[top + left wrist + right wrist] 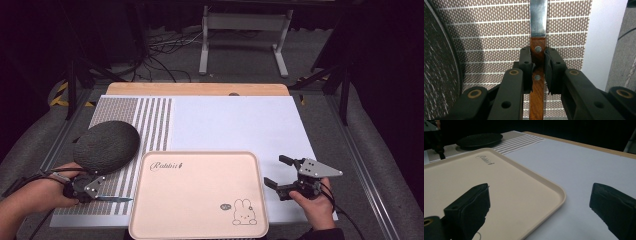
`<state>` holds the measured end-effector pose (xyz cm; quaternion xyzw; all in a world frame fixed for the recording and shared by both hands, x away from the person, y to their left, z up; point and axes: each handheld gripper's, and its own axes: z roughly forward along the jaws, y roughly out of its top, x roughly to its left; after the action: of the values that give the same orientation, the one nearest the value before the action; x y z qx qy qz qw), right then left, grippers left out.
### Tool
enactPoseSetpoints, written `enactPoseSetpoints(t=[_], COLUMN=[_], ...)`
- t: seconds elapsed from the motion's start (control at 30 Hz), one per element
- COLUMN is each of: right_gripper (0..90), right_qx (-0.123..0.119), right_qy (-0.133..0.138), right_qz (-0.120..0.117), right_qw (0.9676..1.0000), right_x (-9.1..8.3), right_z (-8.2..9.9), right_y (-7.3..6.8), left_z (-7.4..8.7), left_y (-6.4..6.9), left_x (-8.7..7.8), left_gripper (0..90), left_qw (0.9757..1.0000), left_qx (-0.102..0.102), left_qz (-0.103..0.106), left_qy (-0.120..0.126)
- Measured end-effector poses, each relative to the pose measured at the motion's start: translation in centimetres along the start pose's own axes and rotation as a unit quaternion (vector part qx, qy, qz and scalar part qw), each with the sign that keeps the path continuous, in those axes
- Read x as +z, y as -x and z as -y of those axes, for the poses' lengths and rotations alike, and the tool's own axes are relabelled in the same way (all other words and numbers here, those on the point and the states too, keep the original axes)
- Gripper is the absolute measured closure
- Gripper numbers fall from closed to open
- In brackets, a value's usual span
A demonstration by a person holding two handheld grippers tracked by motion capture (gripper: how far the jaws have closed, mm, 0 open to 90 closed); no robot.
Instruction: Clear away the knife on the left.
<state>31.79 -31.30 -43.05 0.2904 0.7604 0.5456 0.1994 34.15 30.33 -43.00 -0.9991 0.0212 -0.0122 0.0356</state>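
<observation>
Table (235,120): white sheet over a wooden top, whose far edge shows as a light strip.
Striped mat (150,120): lies on the left part of the table, brown and white bands running away from the person.
Tray (200,192): cream, with rounded corners, at the near middle of the table; a rabbit drawing sits in its near right corner and a script word in its far left corner.
Plate (106,146): dark, speckled, round, resting on the mat just left of the tray's far left corner.
Right gripper (278,173): held at the tray's right edge, jaws spread wide with nothing between them; in the right gripper view one jaw hangs over the tray's corner, the other over the white sheet.
Left gripper (98,197): low over the mat, near the plate's near rim, jaws clamped on the knife handle.
Knife (538,37): wooden riveted handle pinched between the pads, steel blade pointing toward the tray, lying flat along the mat.
</observation>
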Motion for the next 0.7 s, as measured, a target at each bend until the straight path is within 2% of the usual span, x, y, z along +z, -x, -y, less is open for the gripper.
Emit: enactPoseSetpoints(t=[0.17,0.43,0.7], right_gripper=[4.0,4.0,4.3], right_qx=[0.0,0.002,0.002], right_qy=[0.0,-0.001,-0.003], right_qz=[-0.001,0.001,0.005], right_qw=[1.0,1.0,1.0], right_x=[0.0,0.0,0.1], right_z=[0.0,0.0,0.0], right_y=[-0.1,0.0,0.0], left_z=[0.0,0.8,1.5], left_y=[-0.1,0.0,-0.1], left_x=[0.0,-0.4,-2.1], left_gripper=[77.8,77.8,77.7], left_qw=[1.0,0.9998,0.9981], left_qx=[-0.001,-0.02,-0.042], left_qz=[0.002,-0.001,-0.006], left_qy=[-0.002,0.006,0.044])
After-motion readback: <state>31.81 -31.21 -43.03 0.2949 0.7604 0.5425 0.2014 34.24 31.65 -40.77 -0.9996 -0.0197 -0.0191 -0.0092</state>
